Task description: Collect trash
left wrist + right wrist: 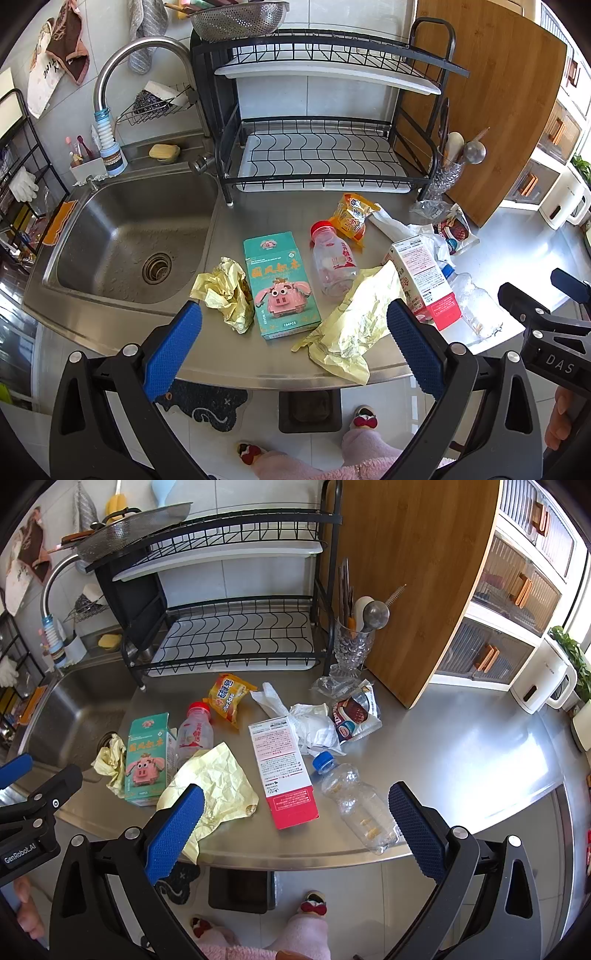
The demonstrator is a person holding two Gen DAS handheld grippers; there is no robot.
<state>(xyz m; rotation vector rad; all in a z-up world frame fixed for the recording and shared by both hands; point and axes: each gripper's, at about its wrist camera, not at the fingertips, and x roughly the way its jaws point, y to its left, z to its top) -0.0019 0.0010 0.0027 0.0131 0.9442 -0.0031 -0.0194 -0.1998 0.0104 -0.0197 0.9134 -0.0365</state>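
Trash lies on the steel counter (288, 354): a crumpled yellow wrapper (225, 291), a green pig box (279, 282), a red-capped bottle (332, 258), an orange snack bag (351, 218), a large yellow paper (358, 321), a pink-white carton (282, 771), a clear blue-capped bottle (354, 801), white tissue (314, 727) and a brown wrapper (354, 712). My left gripper (293, 347) is open and empty above the counter's front edge. My right gripper (295, 830) is open and empty near the carton and clear bottle.
A sink (129, 240) is at the left, with a faucet (110, 74). A black dish rack (317, 147) stands behind the trash. A wooden board (413, 572) and a glass utensil cup (352, 646) stand at the back right. A dark bin (240, 890) sits on the floor below.
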